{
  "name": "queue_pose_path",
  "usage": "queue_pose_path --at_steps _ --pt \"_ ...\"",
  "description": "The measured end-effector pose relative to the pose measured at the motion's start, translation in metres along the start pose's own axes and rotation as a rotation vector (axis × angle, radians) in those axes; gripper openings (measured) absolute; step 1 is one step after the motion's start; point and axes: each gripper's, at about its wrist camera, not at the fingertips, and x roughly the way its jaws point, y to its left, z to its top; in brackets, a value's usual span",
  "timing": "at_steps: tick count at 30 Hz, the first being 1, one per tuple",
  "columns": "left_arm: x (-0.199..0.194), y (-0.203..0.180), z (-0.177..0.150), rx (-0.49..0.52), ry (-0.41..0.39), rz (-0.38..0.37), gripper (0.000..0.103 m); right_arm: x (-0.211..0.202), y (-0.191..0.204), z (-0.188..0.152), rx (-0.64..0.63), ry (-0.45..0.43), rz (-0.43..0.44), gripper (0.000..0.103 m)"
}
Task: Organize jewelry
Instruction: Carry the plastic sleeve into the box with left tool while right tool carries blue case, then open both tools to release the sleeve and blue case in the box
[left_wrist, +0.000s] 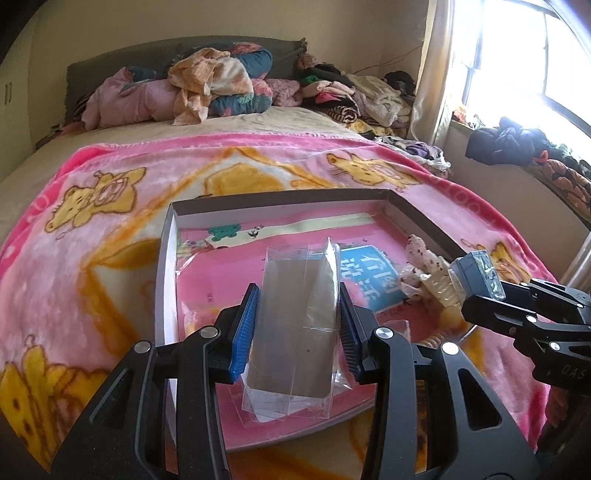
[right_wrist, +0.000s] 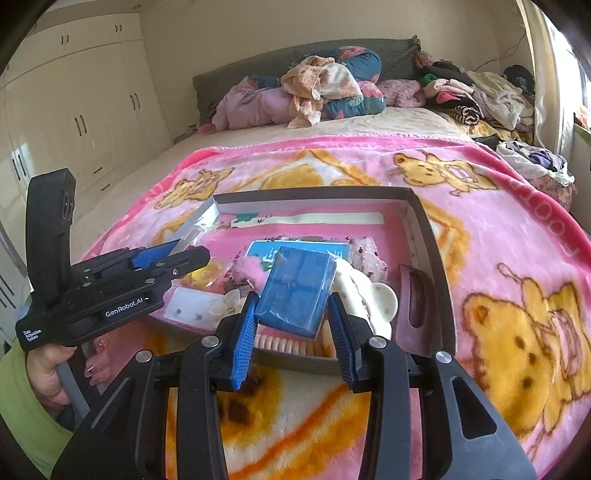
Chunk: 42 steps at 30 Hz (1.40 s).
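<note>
My left gripper (left_wrist: 297, 326) is shut on a clear plastic packet (left_wrist: 299, 314) with a grey card inside, held above a shallow cardboard box (left_wrist: 280, 197). In the right wrist view the left gripper (right_wrist: 184, 253) comes in from the left with the packet (right_wrist: 192, 232). My right gripper (right_wrist: 293, 323) is shut on a small blue plastic-wrapped case (right_wrist: 295, 291), tilted over the near part of the box (right_wrist: 314, 194). The left wrist view shows the right gripper (left_wrist: 487, 295) and blue case (left_wrist: 478, 271) at the right edge.
The box lies on a pink bear-print blanket (right_wrist: 498, 229) and holds a white earring card (right_wrist: 192, 308), a cream hair clip (right_wrist: 373, 299), a pink fluffy piece (right_wrist: 247, 267) and a pink handle (right_wrist: 415, 295). A green-sleeved hand (right_wrist: 48, 373) grips the left tool. Clothes (left_wrist: 207, 81) pile at the headboard.
</note>
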Motion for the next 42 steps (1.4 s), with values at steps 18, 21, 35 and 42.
queue_pose_path --at_steps 18,21,35,42 --pt "0.016 0.017 -0.004 -0.045 0.044 0.030 0.033 0.037 0.010 -0.001 -0.019 0.076 0.010 0.036" --pt "0.018 0.019 -0.005 -0.050 0.050 0.030 0.033 0.040 0.011 -0.003 -0.019 0.085 0.011 0.036" --pt "0.015 0.015 -0.008 -0.033 0.069 0.033 0.041 0.039 0.013 -0.005 -0.014 0.091 0.012 0.039" --pt "-0.007 0.011 -0.010 -0.037 0.036 0.042 0.063 0.007 0.011 -0.018 0.004 0.017 0.004 0.050"
